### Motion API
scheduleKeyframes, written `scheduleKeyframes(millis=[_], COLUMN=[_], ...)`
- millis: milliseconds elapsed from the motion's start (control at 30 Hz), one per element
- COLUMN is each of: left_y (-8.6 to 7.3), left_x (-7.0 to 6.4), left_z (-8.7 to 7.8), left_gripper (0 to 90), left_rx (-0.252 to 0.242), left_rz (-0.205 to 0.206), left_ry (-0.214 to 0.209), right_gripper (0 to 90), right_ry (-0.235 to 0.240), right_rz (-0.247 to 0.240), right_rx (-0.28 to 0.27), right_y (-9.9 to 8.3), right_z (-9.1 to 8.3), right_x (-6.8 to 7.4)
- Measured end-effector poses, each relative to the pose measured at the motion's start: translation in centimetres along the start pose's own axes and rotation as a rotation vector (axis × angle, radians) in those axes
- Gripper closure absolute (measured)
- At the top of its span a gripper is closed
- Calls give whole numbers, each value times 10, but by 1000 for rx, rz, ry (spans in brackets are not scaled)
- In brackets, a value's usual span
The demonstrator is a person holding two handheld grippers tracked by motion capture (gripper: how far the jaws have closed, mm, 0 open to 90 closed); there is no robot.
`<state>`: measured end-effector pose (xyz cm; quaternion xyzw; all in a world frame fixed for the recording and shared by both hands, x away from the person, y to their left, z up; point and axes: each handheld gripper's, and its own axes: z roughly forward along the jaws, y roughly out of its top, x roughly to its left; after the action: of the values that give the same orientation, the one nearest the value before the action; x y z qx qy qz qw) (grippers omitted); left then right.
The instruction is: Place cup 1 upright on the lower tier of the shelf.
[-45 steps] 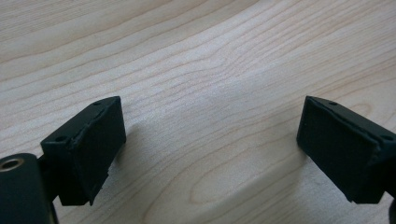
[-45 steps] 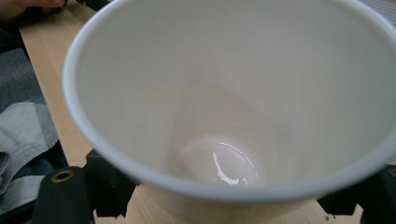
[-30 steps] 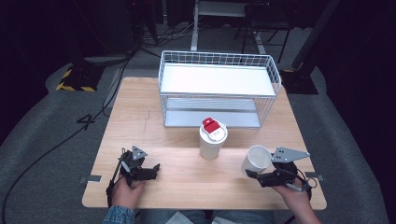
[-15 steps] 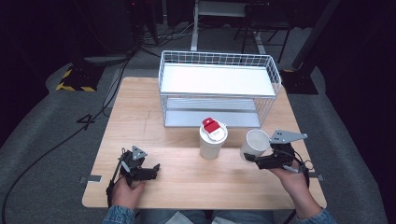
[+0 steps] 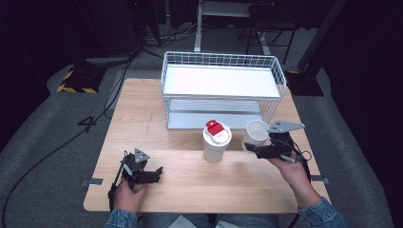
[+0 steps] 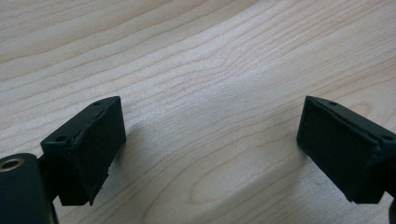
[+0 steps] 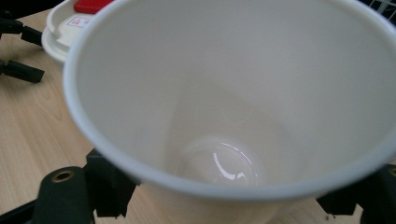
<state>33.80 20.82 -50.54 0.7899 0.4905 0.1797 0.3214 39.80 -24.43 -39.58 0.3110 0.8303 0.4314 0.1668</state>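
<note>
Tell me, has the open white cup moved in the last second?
Yes. The open cup, held in the right gripper, went up the table toward the wire rack.

Right gripper (image 5: 253, 150) clamps open white cup (image 5: 256, 133) center-right, just right of lidded cup (image 5: 216, 142). Left gripper (image 5: 154, 173) rests lower left on table (image 5: 142, 123). Wire basket (image 5: 223, 90) upper center.

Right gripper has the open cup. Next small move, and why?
Probably keep carrying the open cup toward the wire rack. The right gripper is clamped on it, beside the lidded cup, just short of the rack's lower shelf; the left gripper rests open.
</note>
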Motion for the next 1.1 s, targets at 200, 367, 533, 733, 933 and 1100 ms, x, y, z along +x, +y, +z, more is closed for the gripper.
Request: scheduleKeyframes(millis=[200, 367, 533, 733, 933, 1100], left_y=[0, 0, 0, 0, 0, 0], left_x=[0, 0, 0, 0, 0, 0], left_z=[0, 0, 0, 0, 0, 0], left_gripper=[86, 86, 86, 86, 86, 86], left_rx=[0, 0, 0, 0, 0, 0], left_rz=[0, 0, 0, -1, 0, 0], left_ry=[0, 0, 0, 0, 0, 0], right_gripper=[228, 228, 228, 228, 228, 228], right_ry=[-26, -47, -54, -105, -131, -147], right_rz=[3, 12, 30, 34, 51, 67], right_rx=[-2, 4, 10, 14, 28, 24], right_y=[12, 19, 23, 27, 31, 32], right_z=[9, 20, 33, 46, 63, 73], right_x=[-9, -17, -24, -29, -35, -39])
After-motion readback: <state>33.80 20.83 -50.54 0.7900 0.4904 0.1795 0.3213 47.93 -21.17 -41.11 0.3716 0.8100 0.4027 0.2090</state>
